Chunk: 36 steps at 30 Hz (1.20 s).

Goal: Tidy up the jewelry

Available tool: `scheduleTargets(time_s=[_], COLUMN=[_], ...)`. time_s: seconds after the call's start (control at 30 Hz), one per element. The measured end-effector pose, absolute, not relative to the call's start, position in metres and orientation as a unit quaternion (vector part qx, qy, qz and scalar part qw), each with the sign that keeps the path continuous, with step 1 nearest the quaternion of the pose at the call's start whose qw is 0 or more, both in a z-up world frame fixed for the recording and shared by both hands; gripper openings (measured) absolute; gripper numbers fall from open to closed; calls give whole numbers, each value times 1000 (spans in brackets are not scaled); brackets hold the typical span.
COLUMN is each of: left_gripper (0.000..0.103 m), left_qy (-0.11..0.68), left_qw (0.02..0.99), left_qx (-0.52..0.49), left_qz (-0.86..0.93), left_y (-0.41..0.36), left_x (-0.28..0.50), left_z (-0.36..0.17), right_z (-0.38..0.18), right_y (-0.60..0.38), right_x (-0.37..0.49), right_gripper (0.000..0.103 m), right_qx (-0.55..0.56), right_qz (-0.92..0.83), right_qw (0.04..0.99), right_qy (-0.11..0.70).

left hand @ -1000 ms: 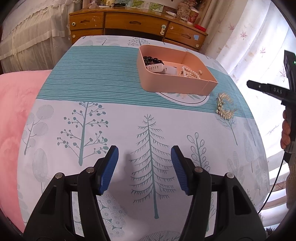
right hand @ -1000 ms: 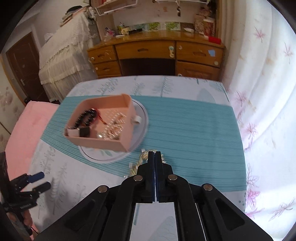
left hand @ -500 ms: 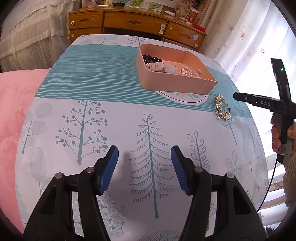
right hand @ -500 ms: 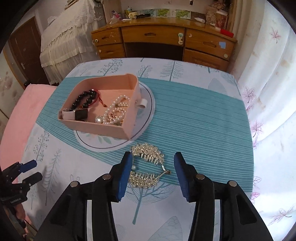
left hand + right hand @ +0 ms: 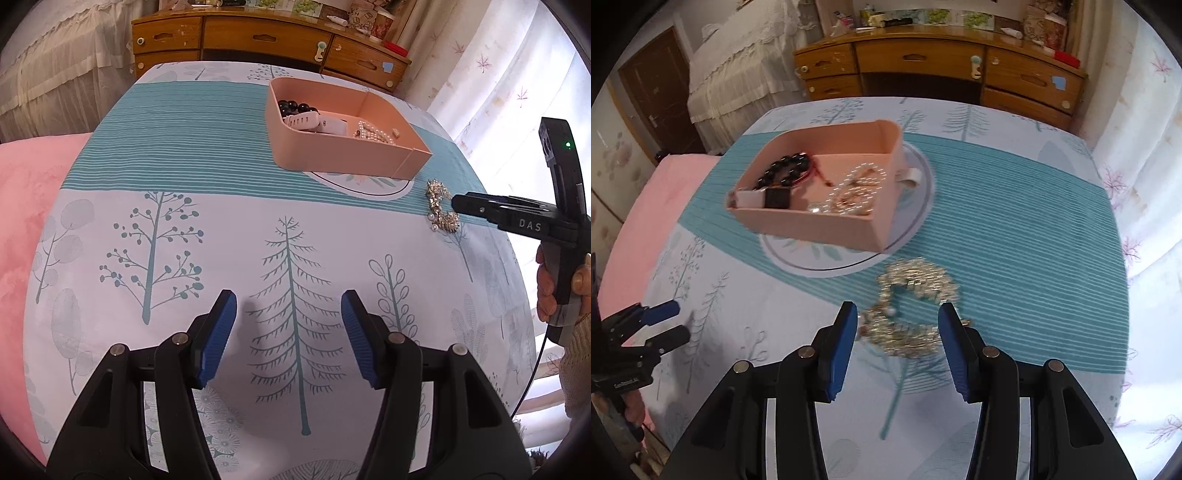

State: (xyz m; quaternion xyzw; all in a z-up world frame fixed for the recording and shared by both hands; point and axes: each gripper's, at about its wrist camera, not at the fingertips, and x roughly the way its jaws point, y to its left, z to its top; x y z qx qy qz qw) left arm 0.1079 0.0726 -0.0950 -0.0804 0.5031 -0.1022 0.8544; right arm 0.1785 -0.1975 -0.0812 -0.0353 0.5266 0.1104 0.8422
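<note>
A gold, sparkly hair ornament (image 5: 909,306) with small pearls lies on the tree-print cloth just in front of the pink box (image 5: 812,225). My right gripper (image 5: 897,323) hangs over it, open, its blue pads either side of the ornament's near half without pressing on it. In the left wrist view the same ornament (image 5: 439,206) sits right of the pink box (image 5: 332,155), with the right gripper's black tip beside it. The box holds a dark bead bracelet (image 5: 786,170), a watch (image 5: 764,198) and pearls (image 5: 858,190). My left gripper (image 5: 289,332) is open over bare cloth.
The table (image 5: 184,229) is covered by a white and teal cloth. A wooden desk with drawers (image 5: 923,70) stands behind it, a pink cushion (image 5: 26,206) on the left and white curtains (image 5: 1145,147) on the right. A small white roll (image 5: 911,178) lies beside the box.
My right gripper went from shut to open and sank toward the ornament, which now lies between its pads. The left gripper kept still.
</note>
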Motion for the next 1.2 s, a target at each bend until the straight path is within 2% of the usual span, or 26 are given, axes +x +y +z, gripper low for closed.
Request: scheduleTargets(time_s=[0.17,0.4,0.53,0.57,0.6,0.8,0.83,1.03,1.2], left_gripper=[56,56,56,56,56,56,56,56,56], left_qy=[503,503,503,503,503,501,501,497,496], left_qw=[854,853,853,853,853,854,854,856,856], left_qx=[-81,-90,-93,-93,-94,-96,-96,-94,-96], left_qz=[-104,-104,-104,-104,-104,-105,-105,-109,-110], left_y=[73,78,79,80,80,80,80,78,79], left_x=[106,106,106,105,105,104,104,103,102], left_z=[-95,-97,-98,-98,-98,-97,-96,-94,-93], right_z=[-92,-110,-117,-119,-120,-111,-105,-69,-68], right_y=[-182,-177,-174,-173,-172,-170,-171,-176,-171], right_x=[183,201,207,208,209,204,203,197,198], right_gripper=[43,31,27,25,19,17,0,0,0], right_qx=[-38,-40,-49,-55,-64,-72,-66,-42,-56], right_qz=[109,94,84,80,75,67,64,73,75], right_qw=[839,834,832,832,832,844,848,864,852], right_qy=[531,543,546,546,546,527,522,496,514])
